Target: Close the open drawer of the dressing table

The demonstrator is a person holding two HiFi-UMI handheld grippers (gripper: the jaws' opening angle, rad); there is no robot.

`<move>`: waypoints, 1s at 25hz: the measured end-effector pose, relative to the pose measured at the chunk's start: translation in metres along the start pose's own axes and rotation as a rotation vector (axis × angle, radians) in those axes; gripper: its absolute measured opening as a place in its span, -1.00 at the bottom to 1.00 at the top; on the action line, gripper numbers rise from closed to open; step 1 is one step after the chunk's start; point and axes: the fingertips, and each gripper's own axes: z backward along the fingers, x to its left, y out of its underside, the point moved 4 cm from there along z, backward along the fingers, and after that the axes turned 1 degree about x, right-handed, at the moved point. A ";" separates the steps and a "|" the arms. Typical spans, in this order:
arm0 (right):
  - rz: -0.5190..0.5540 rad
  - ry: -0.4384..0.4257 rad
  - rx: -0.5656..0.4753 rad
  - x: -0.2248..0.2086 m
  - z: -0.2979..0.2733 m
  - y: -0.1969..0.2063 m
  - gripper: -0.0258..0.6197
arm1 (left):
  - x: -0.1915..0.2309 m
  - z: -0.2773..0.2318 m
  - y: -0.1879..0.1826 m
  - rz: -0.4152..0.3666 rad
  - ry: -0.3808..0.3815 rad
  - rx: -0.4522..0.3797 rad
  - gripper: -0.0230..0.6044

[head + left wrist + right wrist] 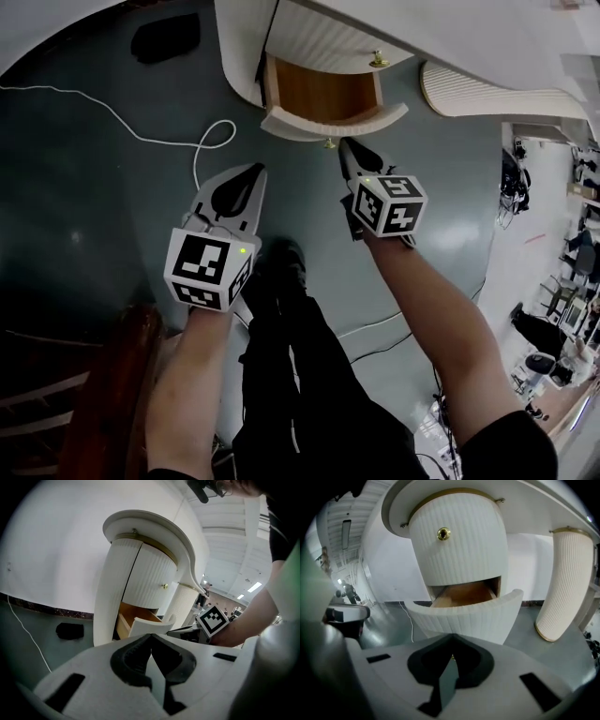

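Observation:
The white dressing table (319, 37) stands ahead with its lower drawer (323, 94) pulled out, wooden inside showing. The drawer's curved ribbed front (333, 122) (468, 616) faces me, a small brass knob (328, 143) at its middle. My right gripper (345, 147) (452, 639) is shut and empty, its tip just short of that front near the knob. My left gripper (257, 171) (151, 637) is also shut and empty, hanging left of the drawer and farther back from it. The left gripper view shows the drawer front (150, 626) from the side.
The shut upper drawer has a brass knob (378, 61) (444, 533). A ribbed white side panel (487, 94) (562, 588) stands to the right. A white cable (202, 141) and a black object (164, 37) lie on the dark floor at left. A wooden chair (103, 394) is at lower left.

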 end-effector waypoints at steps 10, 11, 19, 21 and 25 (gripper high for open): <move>0.051 -0.010 -0.022 -0.007 -0.028 -0.035 -0.90 | 0.007 0.004 -0.002 0.040 -0.045 -0.013 -0.90; 0.059 -0.014 -0.018 -0.007 -0.029 -0.036 -0.90 | 0.007 0.004 -0.002 0.045 -0.049 -0.020 -0.90; 0.172 -0.037 0.001 -0.014 -0.044 -0.050 -0.90 | 0.003 -0.014 -0.008 0.068 -0.062 -0.077 -0.90; 0.181 -0.028 0.002 -0.015 -0.048 -0.053 -0.90 | 0.000 -0.018 -0.007 0.078 -0.063 -0.099 -0.90; 0.207 -0.019 0.019 -0.017 -0.055 -0.060 -0.90 | -0.004 -0.020 -0.002 0.098 -0.073 -0.131 -0.90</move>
